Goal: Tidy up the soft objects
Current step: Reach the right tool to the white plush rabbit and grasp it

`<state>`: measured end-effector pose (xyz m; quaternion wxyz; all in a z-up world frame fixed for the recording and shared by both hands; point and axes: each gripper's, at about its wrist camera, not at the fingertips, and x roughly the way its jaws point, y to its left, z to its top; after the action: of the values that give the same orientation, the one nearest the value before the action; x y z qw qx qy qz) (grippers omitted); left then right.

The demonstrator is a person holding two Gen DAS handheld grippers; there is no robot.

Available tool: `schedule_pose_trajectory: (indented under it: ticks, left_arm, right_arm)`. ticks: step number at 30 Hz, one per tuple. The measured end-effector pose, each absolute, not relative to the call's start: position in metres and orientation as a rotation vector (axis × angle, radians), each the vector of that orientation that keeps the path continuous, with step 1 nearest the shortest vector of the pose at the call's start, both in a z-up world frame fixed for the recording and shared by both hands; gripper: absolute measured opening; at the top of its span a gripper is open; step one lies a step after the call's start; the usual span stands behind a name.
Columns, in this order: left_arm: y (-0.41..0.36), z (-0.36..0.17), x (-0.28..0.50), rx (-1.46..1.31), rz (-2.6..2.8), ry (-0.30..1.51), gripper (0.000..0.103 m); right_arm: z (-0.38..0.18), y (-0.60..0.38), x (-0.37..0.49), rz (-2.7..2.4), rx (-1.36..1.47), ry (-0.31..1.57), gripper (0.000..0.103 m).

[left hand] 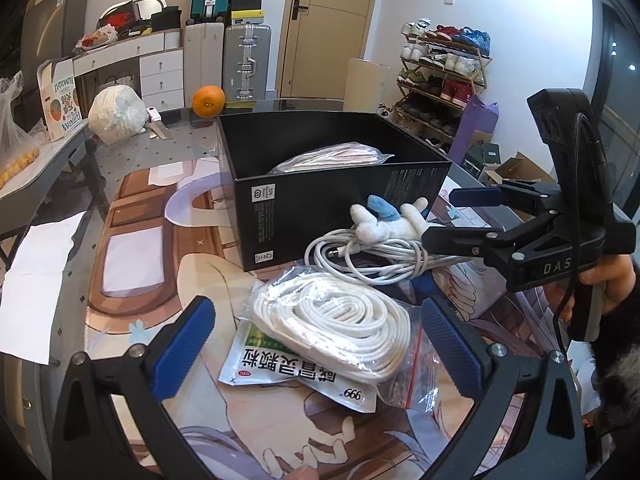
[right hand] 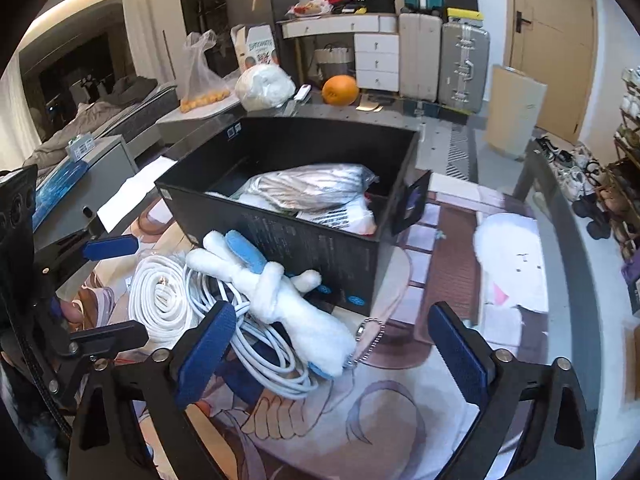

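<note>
Far table edge: a round orange fruit sits near a knotted white plastic bag.
Back wall: a ribbed silver hard-shell suitcase stands beside a closed beige door.
Right: a metal shoe rack.

Each gripper: black frame, silver screws, blue textured fingertip pads. Right gripper bears white "DAS" lettering, a black cable along its handle.

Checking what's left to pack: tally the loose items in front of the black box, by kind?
Bagged white strap coil: 1
White cable bundle: 1
Plush toy: 1
Medicine sachet: 1
Total: 4
</note>
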<state>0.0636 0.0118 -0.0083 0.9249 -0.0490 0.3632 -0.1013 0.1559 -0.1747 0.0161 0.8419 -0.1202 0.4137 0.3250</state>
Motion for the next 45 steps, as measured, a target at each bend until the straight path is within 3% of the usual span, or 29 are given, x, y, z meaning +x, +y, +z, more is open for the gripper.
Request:
schedule_pose_trajectory:
  ticks: [11, 38, 45]
  left_arm:
    - [0.015, -0.01, 0.065, -0.117, -0.212, 0.755, 0.103]
    - [0.016, -0.012, 0.066, -0.125, -0.209, 0.765, 0.103]
    - [0.016, -0.012, 0.066, -0.124, -0.214, 0.772, 0.103]
  right_arm:
    - [0.01, -0.166, 0.155, 0.828, -0.218, 0.94, 0.073]
    - [-0.002, -0.166, 0.167, 1.049, -0.044, 1.055, 0.072]
    - [-0.002, -0.159, 0.175, 1.039, -0.031, 1.036, 0.061]
